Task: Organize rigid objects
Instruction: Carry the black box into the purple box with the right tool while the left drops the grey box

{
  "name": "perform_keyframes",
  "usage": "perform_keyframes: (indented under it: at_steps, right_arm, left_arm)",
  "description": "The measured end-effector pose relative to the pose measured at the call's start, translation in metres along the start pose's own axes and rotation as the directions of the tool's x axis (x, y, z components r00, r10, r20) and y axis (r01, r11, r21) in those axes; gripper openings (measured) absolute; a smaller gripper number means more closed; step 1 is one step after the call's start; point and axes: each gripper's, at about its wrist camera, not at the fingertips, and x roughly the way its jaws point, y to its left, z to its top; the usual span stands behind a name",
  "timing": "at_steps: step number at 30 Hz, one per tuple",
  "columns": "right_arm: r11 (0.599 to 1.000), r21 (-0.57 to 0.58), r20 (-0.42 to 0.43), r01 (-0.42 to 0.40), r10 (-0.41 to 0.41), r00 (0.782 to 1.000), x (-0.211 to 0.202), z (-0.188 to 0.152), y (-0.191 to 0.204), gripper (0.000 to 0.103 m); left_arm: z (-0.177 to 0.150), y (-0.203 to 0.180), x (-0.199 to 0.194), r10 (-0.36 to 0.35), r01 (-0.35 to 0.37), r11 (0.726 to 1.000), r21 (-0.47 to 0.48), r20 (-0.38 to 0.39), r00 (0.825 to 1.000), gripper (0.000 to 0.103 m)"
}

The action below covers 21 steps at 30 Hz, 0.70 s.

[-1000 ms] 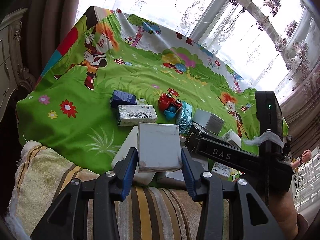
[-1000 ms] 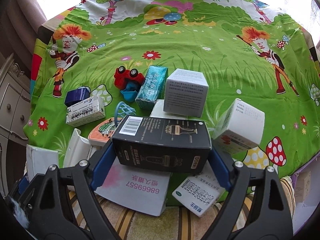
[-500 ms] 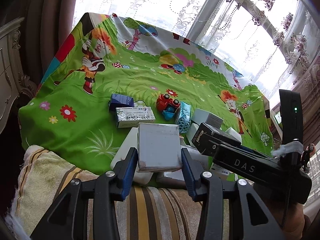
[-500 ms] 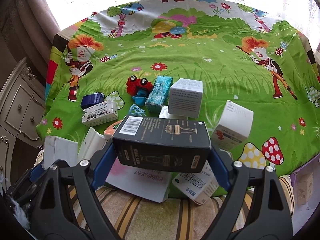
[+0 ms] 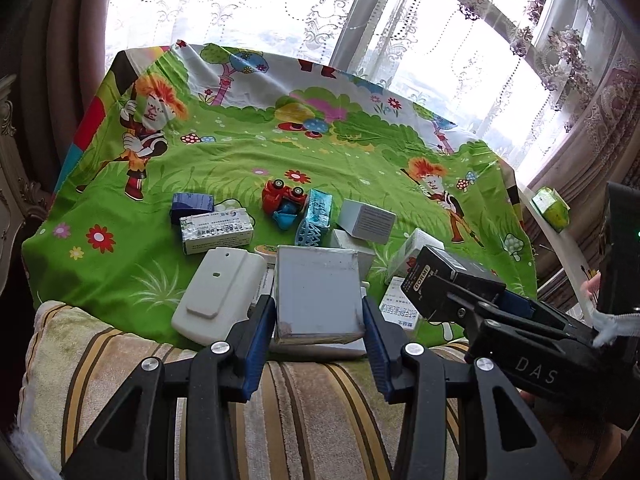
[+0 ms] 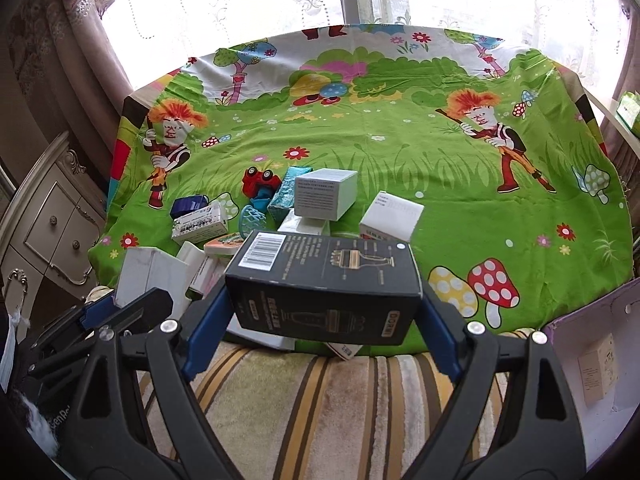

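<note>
My left gripper (image 5: pixel 319 320) is shut on a plain grey-white box (image 5: pixel 317 294), held over the near edge of the green cartoon cloth (image 5: pixel 224 168). My right gripper (image 6: pixel 322 304) is shut on a black box (image 6: pixel 326 284) with a barcode; it also shows in the left wrist view (image 5: pixel 452 286). The left gripper's box shows at the left of the right wrist view (image 6: pixel 150 276). A pile of small boxes, a red toy car (image 6: pixel 260 180), a teal packet (image 6: pixel 286 194) and a blue mesh basket (image 6: pixel 253 218) lies on the cloth beyond both grippers.
A flat white case (image 5: pixel 214 294) lies left of the held white box. A striped cushion (image 6: pixel 320 400) lies below both grippers. A purple carton (image 6: pixel 596 352) stands at the right, a cream cabinet (image 6: pixel 52 224) at the left, and curtained windows behind.
Both grippers have pulled back and up from the pile with their boxes still held. More of the cloth, the window and the striped cushion is in view now.
</note>
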Motion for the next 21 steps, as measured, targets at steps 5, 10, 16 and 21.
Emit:
perform_keyframes:
  at_steps: [5,10,16,21]
  right_arm:
    - [0.999,0.05,0.007,-0.004,0.004,1.0,-0.019,-0.013,-0.031,0.087]
    - [0.994,0.105,0.02,0.015,-0.018,1.0,-0.041,-0.028,-0.068,0.087]
    - [0.982,0.18,0.035,0.054,-0.061,0.998,-0.069,-0.051,-0.119,0.087]
    - [0.965,0.242,0.038,0.098,-0.11,0.993,-0.087,-0.072,-0.161,0.087]
  left_arm:
    - [-0.007,-0.03,0.002,-0.033,0.034,0.997,0.064,-0.019,0.999,0.045]
    - [-0.015,-0.066,0.009,-0.082,0.089,0.987,0.135,-0.059,0.995,0.045]
    - [-0.025,-0.113,0.017,-0.126,0.149,0.963,0.226,-0.112,0.986,0.045]
    - [-0.035,-0.153,0.021,-0.163,0.204,0.93,0.306,-0.155,0.974,0.045]
